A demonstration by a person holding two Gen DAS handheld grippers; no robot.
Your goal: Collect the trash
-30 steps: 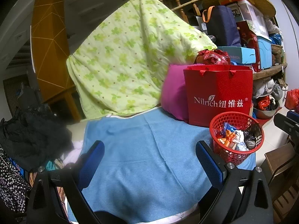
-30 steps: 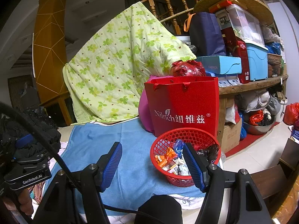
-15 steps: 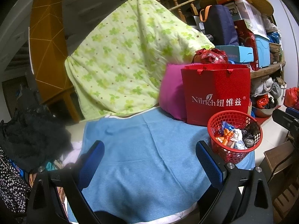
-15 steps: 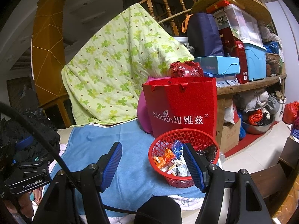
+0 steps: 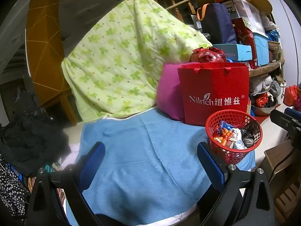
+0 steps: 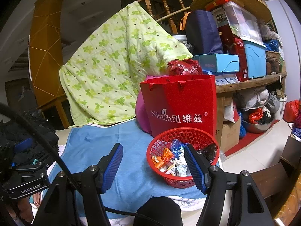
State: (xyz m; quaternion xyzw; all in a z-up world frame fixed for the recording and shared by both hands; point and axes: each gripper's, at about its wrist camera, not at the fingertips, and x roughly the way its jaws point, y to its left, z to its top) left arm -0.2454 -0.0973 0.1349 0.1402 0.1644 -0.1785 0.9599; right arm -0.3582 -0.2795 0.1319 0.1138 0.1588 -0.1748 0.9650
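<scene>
Red mesh basket [image 6: 182, 156] sits on blue cloth [image 5: 146, 150] covering the worktop, ahead and right of the left claw [image 5: 148, 162], and just past the right claw [image 6: 153, 166], whose right finger overlaps it in the right wrist view. Basket holds the trash [image 6: 169, 160]: crumpled wrappers, orange and blue foil, a dark scrap. Both claws released, jaws spread wide, nothing between the pads; left claw frames bare blue cloth only. No loose wrappers visible on the cloth near either claw, so collecting looks mostly or fully done, judging from this. What's left, if anything, can't be told; areas under the claws and off the worktop edge are hidden. Red paper bag [image 6: 180, 105] stands right behind the basket, beyond the right claw, pink cushion [image 5: 169, 96] beside it, green floral quilt [image 5: 122, 60] draped farther back.
</scene>
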